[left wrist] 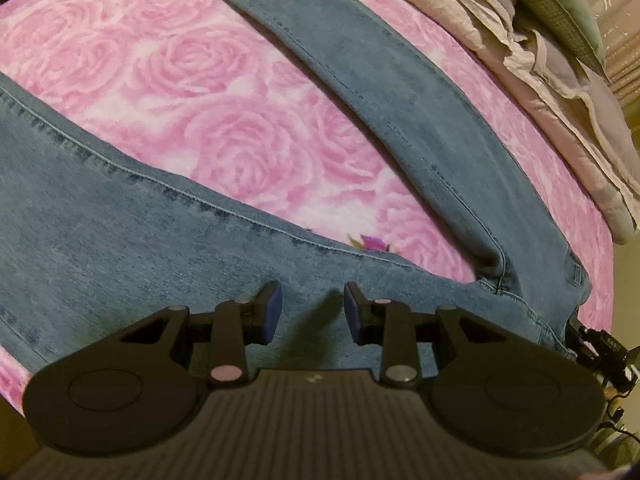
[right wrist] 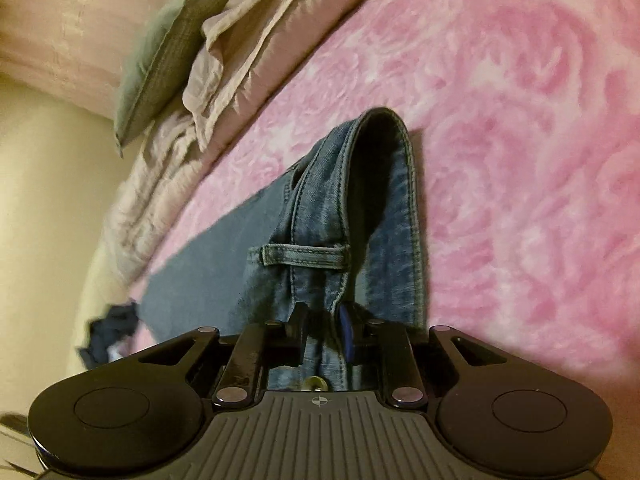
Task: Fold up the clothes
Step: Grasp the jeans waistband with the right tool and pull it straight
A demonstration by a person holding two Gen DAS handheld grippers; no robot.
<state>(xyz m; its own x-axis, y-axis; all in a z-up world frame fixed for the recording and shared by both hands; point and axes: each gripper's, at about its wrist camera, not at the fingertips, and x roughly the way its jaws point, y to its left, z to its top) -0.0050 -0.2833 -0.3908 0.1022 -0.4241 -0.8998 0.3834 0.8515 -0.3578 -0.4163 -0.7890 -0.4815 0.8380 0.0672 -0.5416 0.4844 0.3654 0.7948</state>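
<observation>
Blue jeans (left wrist: 120,240) lie spread on the pink rose-print blanket (left wrist: 180,100), their two legs splayed apart in a V. My left gripper (left wrist: 313,308) is open and empty, just above the near leg close to the crotch. My right gripper (right wrist: 324,332) is shut on the jeans' waistband (right wrist: 344,216), which is lifted off the blanket (right wrist: 520,120) and stands up in a fold with a belt loop (right wrist: 304,256) showing. A metal button shows at the base of the right gripper. The right gripper's tip appears at the right edge of the left wrist view (left wrist: 592,344).
Crumpled beige bedding (left wrist: 560,80) and a green pillow (left wrist: 552,4) lie along the blanket's far edge; they also show in the right wrist view, bedding (right wrist: 224,60) and pillow (right wrist: 168,52). A dark blue cloth (right wrist: 108,336) lies at the bed's edge.
</observation>
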